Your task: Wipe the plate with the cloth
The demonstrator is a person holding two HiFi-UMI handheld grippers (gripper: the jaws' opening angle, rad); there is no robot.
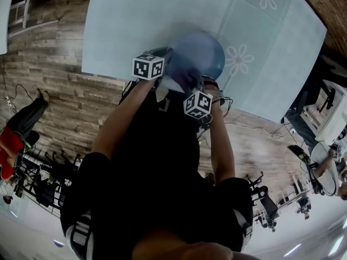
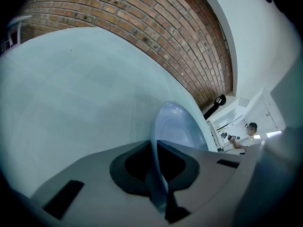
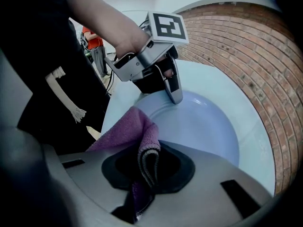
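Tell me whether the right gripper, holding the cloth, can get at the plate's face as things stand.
Probably yes. The right gripper holds the cloth close to the plate's open face. The left gripper pinches only one spot on the rim, so most of the face lies free.

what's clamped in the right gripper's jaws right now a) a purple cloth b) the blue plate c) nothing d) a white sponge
a: in the right gripper view, the right gripper is shut on a folded purple cloth, while the left gripper pinches the rim of the plate.
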